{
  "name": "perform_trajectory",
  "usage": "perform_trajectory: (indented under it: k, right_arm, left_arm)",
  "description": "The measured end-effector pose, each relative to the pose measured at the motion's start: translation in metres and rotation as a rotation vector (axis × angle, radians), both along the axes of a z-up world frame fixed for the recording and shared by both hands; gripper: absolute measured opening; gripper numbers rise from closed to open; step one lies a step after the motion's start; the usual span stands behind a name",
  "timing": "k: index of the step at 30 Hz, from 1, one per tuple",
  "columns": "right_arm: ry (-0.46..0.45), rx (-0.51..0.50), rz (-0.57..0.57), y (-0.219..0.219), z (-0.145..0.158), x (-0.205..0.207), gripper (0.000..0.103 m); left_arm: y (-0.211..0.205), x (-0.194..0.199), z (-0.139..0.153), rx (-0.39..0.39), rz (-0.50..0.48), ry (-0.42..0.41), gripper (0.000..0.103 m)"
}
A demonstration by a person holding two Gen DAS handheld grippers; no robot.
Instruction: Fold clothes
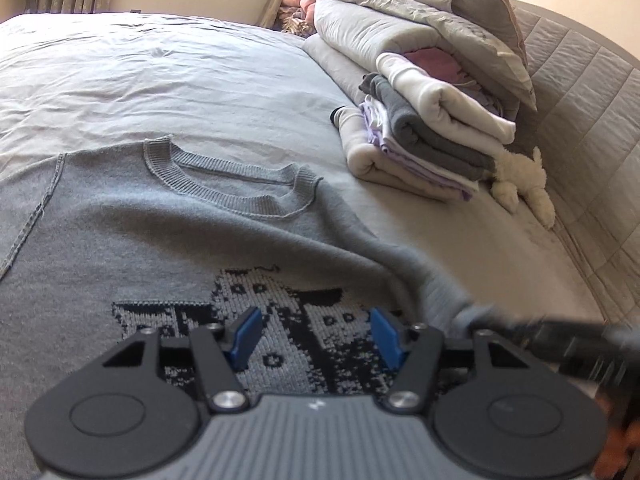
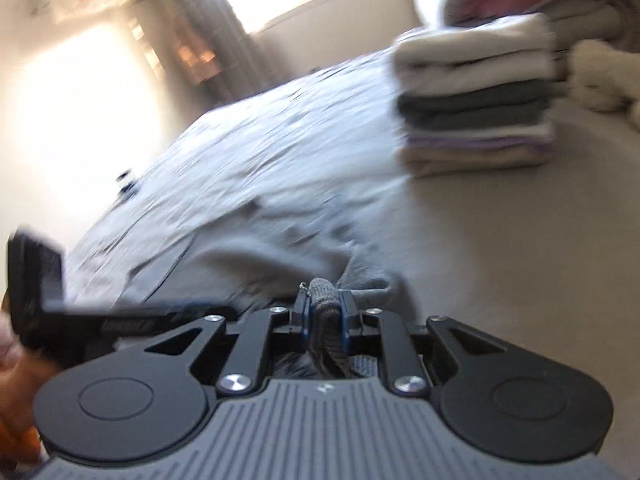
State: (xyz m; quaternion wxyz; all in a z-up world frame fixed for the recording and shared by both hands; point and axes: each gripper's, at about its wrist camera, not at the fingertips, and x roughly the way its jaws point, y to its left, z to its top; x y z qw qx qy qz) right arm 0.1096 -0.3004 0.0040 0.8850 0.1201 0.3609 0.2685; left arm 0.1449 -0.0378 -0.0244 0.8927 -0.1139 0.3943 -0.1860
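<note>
Closest to me, my left gripper [image 1: 314, 334] hangs just over the knitted black-and-white picture on the chest of the grey sweater [image 1: 160, 240], its blue pads [image 1: 246, 338] well apart with nothing between them. The sweater lies face up on the pale bed sheet [image 1: 140, 76], its ribbed round collar [image 1: 236, 184] pointing away from me towards the far side of the bed.

My right gripper [image 2: 323, 312] is clamped on a bunched fold of that same grey knit; the fabric fills the narrow gap between the pads and trails back under the gripper body. In the left wrist view this gripper shows as a dark blurred shape at the right edge, where the sweater's side is drawn up into a ridge running towards it. The right wrist view is smeared, so finer detail of the cloth is lost.

Beyond the sweater, to the right, stands a stack of folded clothes [image 1: 432, 136]: white on top, dark grey beneath, then lilac and cream. A fluffy white soft toy [image 1: 520, 184] lies just beside the stack, against the quilted grey headboard [image 1: 580, 92]. Folded grey bedding [image 1: 400, 20] is heaped behind the stack.
</note>
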Motion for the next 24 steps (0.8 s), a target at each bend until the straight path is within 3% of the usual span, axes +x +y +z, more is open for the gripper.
perform_trajectory:
  k: [7, 12, 14, 19, 24]
  right_arm:
    - [0.077, -0.088, 0.089, 0.035, -0.044, -0.009, 0.017]
    - [0.085, -0.030, 0.076, 0.020, -0.035, -0.012, 0.033]
    - [0.083, -0.012, 0.069, 0.012, -0.031, -0.015, 0.043]
    - [0.068, 0.040, 0.009, -0.015, -0.024, -0.017, 0.044]
    - [0.080, 0.028, -0.142, -0.039, -0.032, -0.007, 0.047]
  left_arm:
    - [-0.008, 0.001, 0.001, -0.075, 0.002, 0.030, 0.055]
    - [-0.031, 0.011, -0.005, -0.111, -0.011, 0.075, 0.054]
    - [-0.041, 0.015, -0.011, -0.099, -0.011, 0.099, 0.052]
    - [-0.056, 0.015, -0.024, -0.014, -0.010, 0.115, 0.049]
    - [-0.055, 0.007, -0.023, 0.023, -0.027, 0.096, 0.049]
